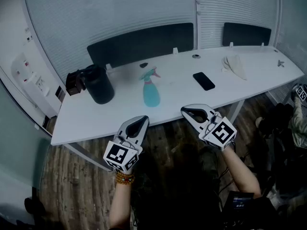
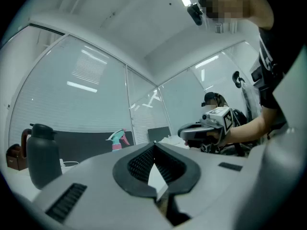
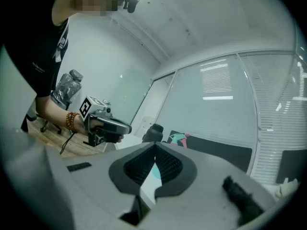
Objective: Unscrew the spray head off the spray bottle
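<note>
The spray bottle (image 1: pixel 151 92) stands upright on the white tabletop (image 1: pixel 86 121), set back from its near edge, with the spray head (image 1: pixel 149 74) on top. The stretch between the bottle and that edge is bare. A dark jug (image 1: pixel 99 85) stands left of the bottle. A phone (image 1: pixel 204 81) lies to its right and a cloth (image 1: pixel 234 65) farther right.

The left claw (image 1: pixel 142 120) and the right claw (image 1: pixel 188 111) hang short of the bottle at the near edge, one on each side of it, over wooden floor (image 1: pixel 72 176). Both are closed tight and hold nothing.

In the left gripper view the claw's own body hides the bottle, and only the head shows above it. The right gripper view also shows a slip of the teal body through the gap below the jaws. The joint between head and bottle is too small to make out.
</note>
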`<action>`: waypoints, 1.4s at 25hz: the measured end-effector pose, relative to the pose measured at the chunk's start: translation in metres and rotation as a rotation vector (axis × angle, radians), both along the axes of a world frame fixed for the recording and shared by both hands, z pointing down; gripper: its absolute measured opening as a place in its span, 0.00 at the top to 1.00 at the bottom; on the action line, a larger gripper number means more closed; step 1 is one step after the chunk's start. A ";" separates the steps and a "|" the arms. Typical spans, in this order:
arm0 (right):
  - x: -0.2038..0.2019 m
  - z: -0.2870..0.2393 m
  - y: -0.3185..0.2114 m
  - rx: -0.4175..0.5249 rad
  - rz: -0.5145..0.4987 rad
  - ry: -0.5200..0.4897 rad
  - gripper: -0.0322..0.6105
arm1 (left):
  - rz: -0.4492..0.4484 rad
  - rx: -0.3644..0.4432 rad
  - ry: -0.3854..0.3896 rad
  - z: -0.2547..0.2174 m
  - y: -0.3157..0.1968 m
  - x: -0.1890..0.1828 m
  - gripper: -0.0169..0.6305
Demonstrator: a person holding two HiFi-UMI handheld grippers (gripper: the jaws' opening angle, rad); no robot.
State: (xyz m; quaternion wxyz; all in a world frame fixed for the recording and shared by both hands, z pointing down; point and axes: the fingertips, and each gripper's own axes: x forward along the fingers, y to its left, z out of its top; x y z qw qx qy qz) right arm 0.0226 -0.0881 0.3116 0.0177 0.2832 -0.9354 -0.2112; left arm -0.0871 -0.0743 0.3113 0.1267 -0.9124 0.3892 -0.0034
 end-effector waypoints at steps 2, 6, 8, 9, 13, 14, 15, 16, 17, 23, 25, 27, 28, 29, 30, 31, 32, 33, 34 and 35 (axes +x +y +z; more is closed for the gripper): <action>-0.004 0.000 -0.010 -0.008 0.001 -0.004 0.95 | 0.019 -0.027 0.013 0.001 -0.011 -0.004 0.97; -0.016 -0.003 -0.040 -0.019 -0.015 -0.011 0.95 | 0.072 -0.071 -0.029 0.005 -0.040 -0.006 0.97; -0.023 -0.006 -0.055 -0.016 -0.030 -0.007 0.95 | 0.090 -0.088 -0.039 0.006 -0.055 -0.008 0.97; -0.026 -0.007 -0.061 -0.021 -0.039 -0.006 0.95 | 0.096 -0.096 -0.039 0.006 -0.061 -0.010 0.97; -0.034 -0.010 -0.088 -0.059 -0.075 0.003 0.95 | 0.116 -0.115 -0.075 0.003 -0.083 -0.020 0.96; -0.036 -0.011 -0.094 -0.060 -0.082 0.010 0.95 | 0.117 -0.119 -0.097 0.003 -0.090 -0.023 0.96; -0.038 -0.011 -0.099 -0.059 -0.086 0.016 0.95 | 0.118 -0.130 -0.116 0.005 -0.097 -0.026 0.95; -0.040 -0.010 -0.103 -0.061 -0.091 0.020 0.95 | 0.125 -0.149 -0.128 0.009 -0.103 -0.029 0.92; -0.042 -0.009 -0.106 -0.067 -0.098 0.022 0.95 | 0.144 -0.178 -0.132 0.014 -0.108 -0.030 0.88; -0.056 -0.003 -0.120 -0.082 -0.162 0.058 0.95 | 0.242 -0.345 -0.127 0.040 -0.141 -0.034 0.63; -0.058 -0.010 -0.123 -0.091 -0.194 0.055 0.95 | 0.269 -0.381 -0.114 0.045 -0.151 -0.034 0.59; -0.061 -0.019 -0.125 -0.099 -0.233 0.059 0.95 | 0.306 -0.405 -0.120 0.048 -0.158 -0.030 0.53; -0.063 -0.021 -0.125 -0.100 -0.250 0.069 0.95 | 0.325 -0.414 -0.126 0.049 -0.161 -0.027 0.51; -0.064 -0.023 -0.126 -0.098 -0.266 0.082 0.95 | 0.342 -0.420 -0.136 0.049 -0.164 -0.024 0.50; -0.065 -0.024 -0.128 -0.096 -0.279 0.095 0.95 | 0.356 -0.426 -0.152 0.049 -0.167 -0.021 0.49; -0.066 -0.026 -0.129 -0.092 -0.289 0.104 0.95 | 0.366 -0.435 -0.172 0.049 -0.170 -0.019 0.48; -0.067 -0.029 -0.131 -0.085 -0.296 0.106 0.95 | 0.371 -0.448 -0.195 0.051 -0.174 -0.018 0.48; -0.068 -0.033 -0.132 -0.074 -0.299 0.104 0.95 | 0.374 -0.463 -0.219 0.053 -0.179 -0.017 0.48; -0.068 -0.036 -0.134 -0.059 -0.296 0.103 0.95 | 0.375 -0.474 -0.241 0.056 -0.184 -0.017 0.48; -0.066 -0.038 -0.137 -0.043 -0.288 0.105 0.95 | 0.381 -0.481 -0.258 0.058 -0.189 -0.017 0.48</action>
